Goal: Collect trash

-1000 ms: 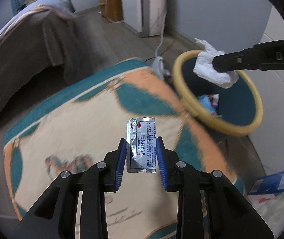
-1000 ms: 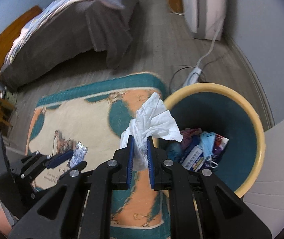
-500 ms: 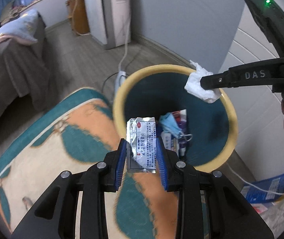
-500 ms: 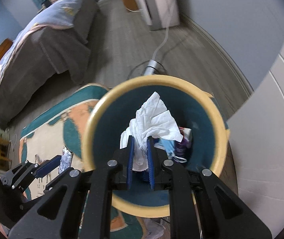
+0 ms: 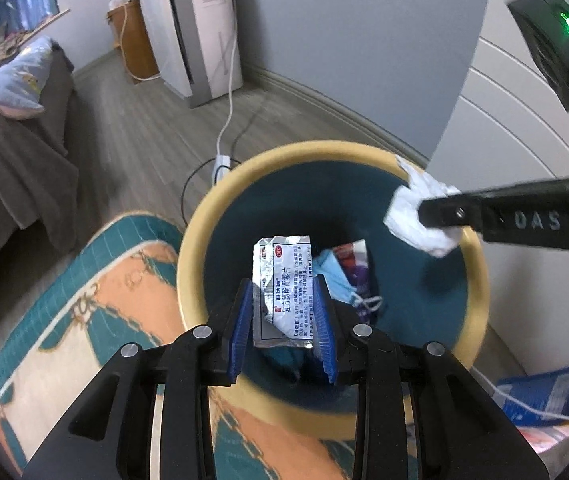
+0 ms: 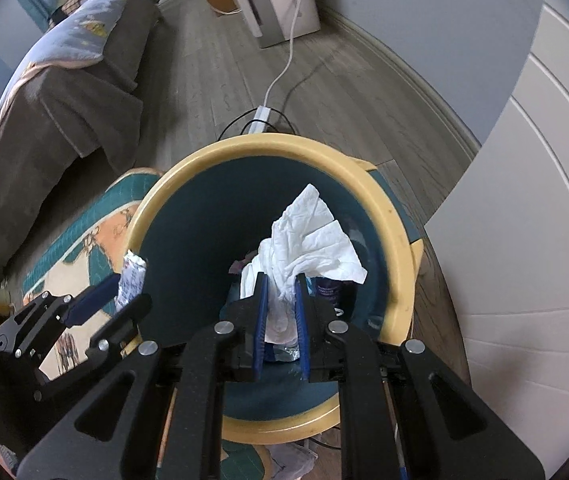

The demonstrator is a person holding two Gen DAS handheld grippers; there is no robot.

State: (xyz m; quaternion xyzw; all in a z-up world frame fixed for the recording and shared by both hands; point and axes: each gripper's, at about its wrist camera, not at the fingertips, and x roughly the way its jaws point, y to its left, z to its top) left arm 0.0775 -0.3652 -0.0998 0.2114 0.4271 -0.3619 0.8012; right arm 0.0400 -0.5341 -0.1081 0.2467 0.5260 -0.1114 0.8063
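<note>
My left gripper (image 5: 284,300) is shut on a silver foil medicine packet (image 5: 283,280) and holds it over the near left part of a round bin with a yellow rim (image 5: 188,240) and dark teal inside. My right gripper (image 6: 280,300) is shut on a crumpled white tissue (image 6: 304,236) and holds it over the bin's mouth (image 6: 388,216). The tissue also shows in the left wrist view (image 5: 416,216), over the bin's far right rim. The left gripper with the packet (image 6: 132,280) shows in the right wrist view at the bin's left rim. Trash lies in the bin, among it a blue face mask (image 5: 336,276).
A teal, orange and cream rug (image 5: 84,300) lies left of the bin. A power strip with cables (image 5: 222,160) lies on the wood floor behind it. A bed (image 6: 56,80) stands far left, a white appliance (image 5: 192,28) at the back wall, white panels (image 6: 524,240) at right.
Both grippers have moved from beside the rug to over the bin, each still holding its piece of trash. The bin now fills the middle of both views.
</note>
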